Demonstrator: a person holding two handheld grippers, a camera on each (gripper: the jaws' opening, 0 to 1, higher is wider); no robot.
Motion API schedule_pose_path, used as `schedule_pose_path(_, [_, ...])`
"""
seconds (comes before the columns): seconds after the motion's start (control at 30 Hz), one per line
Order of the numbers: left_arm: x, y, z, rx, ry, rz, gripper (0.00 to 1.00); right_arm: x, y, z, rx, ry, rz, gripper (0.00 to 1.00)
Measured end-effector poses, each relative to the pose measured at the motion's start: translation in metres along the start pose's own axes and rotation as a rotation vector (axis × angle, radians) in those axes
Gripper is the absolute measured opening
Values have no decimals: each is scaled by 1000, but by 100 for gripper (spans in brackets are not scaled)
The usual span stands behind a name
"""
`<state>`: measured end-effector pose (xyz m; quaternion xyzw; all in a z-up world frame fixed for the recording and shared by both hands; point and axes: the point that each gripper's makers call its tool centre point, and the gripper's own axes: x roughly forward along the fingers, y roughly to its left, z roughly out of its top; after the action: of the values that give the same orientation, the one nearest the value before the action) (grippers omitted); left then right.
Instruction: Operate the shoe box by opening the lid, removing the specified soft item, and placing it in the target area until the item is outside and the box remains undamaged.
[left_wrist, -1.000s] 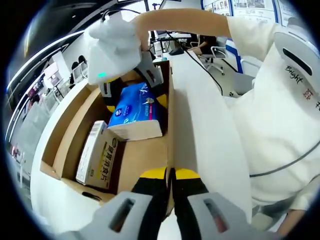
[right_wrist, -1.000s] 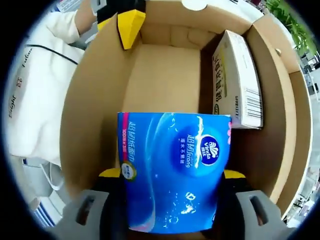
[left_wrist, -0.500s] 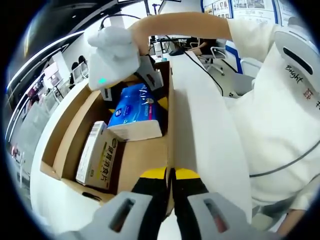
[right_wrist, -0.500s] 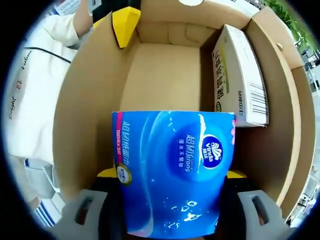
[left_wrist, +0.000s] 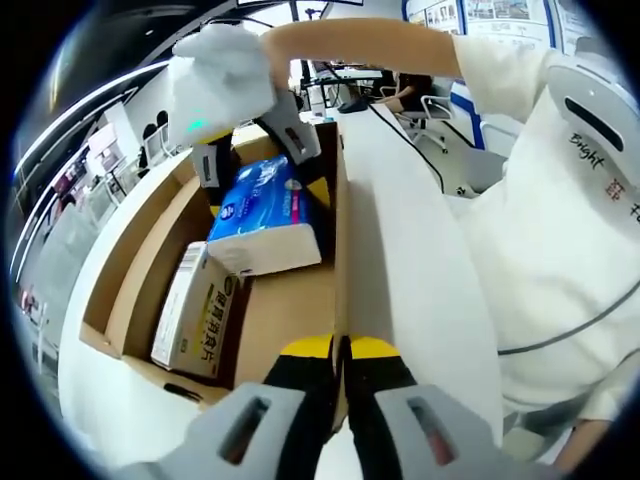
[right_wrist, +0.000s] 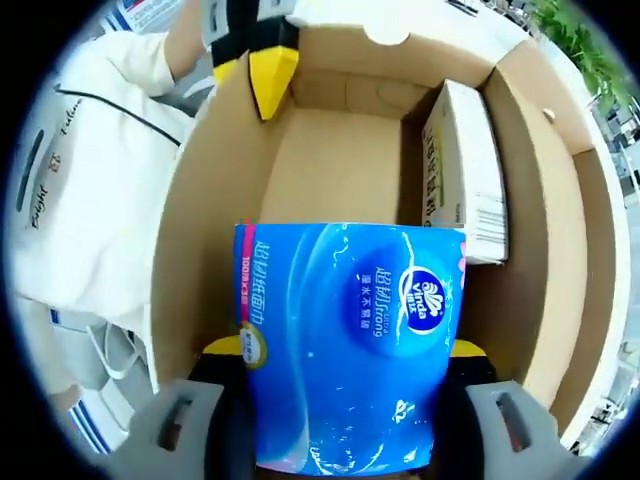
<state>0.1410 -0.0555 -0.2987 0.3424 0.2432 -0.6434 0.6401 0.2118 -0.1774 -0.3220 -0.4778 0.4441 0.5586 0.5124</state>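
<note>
The open cardboard shoe box (left_wrist: 130, 270) lies on a white table. My left gripper (left_wrist: 340, 350) is shut on the edge of its upright lid (left_wrist: 400, 260), white outside and brown inside. A gloved hand holds my right gripper (left_wrist: 262, 150), which is shut on the blue soft tissue pack (left_wrist: 262, 205) and holds it above the box floor. In the right gripper view the pack (right_wrist: 350, 340) sits between the yellow-tipped jaws of the right gripper (right_wrist: 345, 350), with the box floor (right_wrist: 330, 170) below it. The left gripper's yellow tip (right_wrist: 270, 70) pinches the lid at the far corner.
A white printed carton (left_wrist: 195, 310) leans along the box's side wall, also visible as the carton (right_wrist: 462, 170) in the right gripper view. The person's white sleeve and jacket (left_wrist: 560, 250) are close beside the lid. Office chairs and desks stand behind.
The right gripper has lifted the tissue pack a little higher above the box floor. The left gripper still pinches the lid in the same place.
</note>
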Motion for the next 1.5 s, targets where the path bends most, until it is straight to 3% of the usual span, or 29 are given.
schedule_pose_path(0.47, [1, 0, 0, 1, 4, 4, 2, -22, 29, 6, -12, -36, -40, 70])
schedule_pose_path(1.0, [0, 0, 0, 0, 2, 6, 2, -38, 22, 8, -28, -37, -101, 70])
schedule_pose_path(1.4, [0, 0, -1, 1, 1, 7, 2, -39, 23, 7, -27, -20, -87, 70])
schedule_pose_path(1.5, [0, 0, 0, 1, 2, 7, 2, -44, 22, 10, -68, -43, -108, 70])
